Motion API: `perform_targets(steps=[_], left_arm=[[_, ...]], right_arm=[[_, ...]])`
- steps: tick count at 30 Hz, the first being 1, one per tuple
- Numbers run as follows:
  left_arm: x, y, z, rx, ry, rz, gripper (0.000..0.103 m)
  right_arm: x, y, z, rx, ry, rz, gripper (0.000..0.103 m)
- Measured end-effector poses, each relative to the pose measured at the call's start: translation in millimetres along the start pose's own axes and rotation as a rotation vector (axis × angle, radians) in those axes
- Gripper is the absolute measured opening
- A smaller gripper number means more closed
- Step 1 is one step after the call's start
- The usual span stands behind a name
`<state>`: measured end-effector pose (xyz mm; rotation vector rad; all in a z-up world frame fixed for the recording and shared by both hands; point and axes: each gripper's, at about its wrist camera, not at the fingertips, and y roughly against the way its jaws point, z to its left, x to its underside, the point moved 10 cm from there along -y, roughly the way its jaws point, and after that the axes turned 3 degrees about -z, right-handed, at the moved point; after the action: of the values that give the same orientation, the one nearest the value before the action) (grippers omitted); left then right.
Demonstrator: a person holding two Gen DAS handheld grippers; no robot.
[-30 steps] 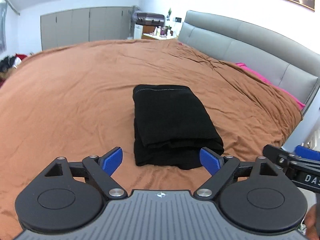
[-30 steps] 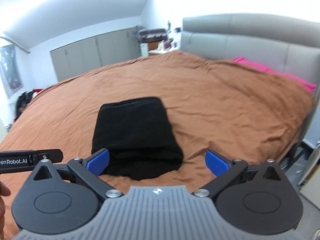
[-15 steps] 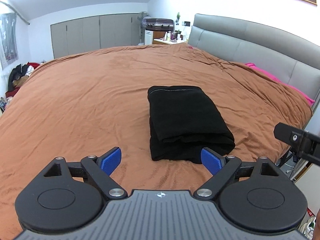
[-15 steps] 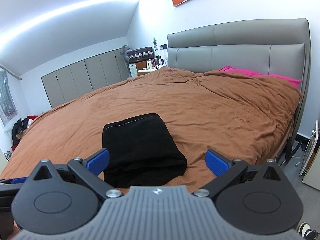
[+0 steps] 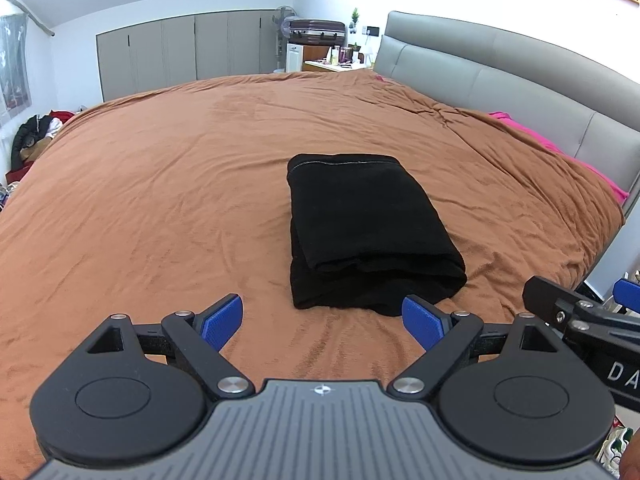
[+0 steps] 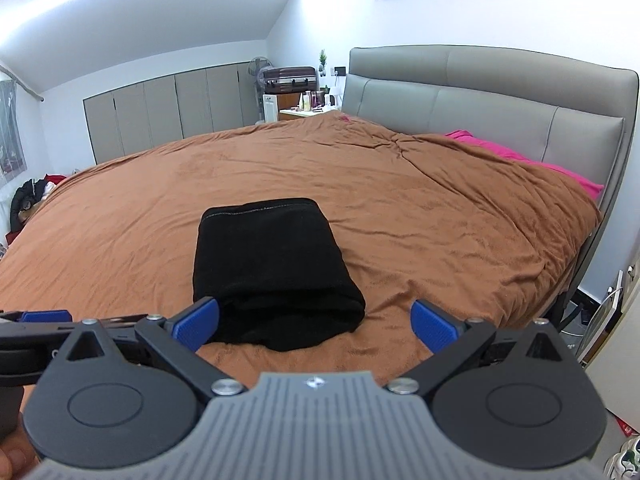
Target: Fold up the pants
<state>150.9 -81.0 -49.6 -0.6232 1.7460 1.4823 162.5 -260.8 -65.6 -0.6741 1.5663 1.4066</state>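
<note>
The black pants [image 5: 368, 228] lie folded into a compact rectangular stack on the brown bedspread [image 5: 160, 200], near the bed's front edge. They also show in the right wrist view [image 6: 268, 268]. My left gripper [image 5: 322, 322] is open and empty, held back from the stack's near end. My right gripper [image 6: 316, 322] is open and empty, also just short of the stack, whose near end sits between its blue pads [image 6: 430, 326]. The right gripper shows at the right edge of the left wrist view [image 5: 580, 312].
A grey padded headboard [image 6: 480, 96] runs along the right. A pink pillow [image 6: 520, 158] peeks from under the bedspread. Grey wardrobes [image 5: 180, 52] and a suitcase [image 5: 316, 30] stand at the far wall. Clothes [image 5: 36, 132] pile at the far left.
Both grippers have drawn back and risen slightly from the folded pants, staying open. The pants have not moved.
</note>
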Motion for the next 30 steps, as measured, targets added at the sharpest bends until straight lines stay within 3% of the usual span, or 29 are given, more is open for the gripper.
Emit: perform_targets(steps=[30], left_arm=[[9, 4, -8, 0.006, 0.023, -0.010, 0.103]], right_arm=[[7, 12, -5, 0.007, -0.037, 0.009, 0.098]])
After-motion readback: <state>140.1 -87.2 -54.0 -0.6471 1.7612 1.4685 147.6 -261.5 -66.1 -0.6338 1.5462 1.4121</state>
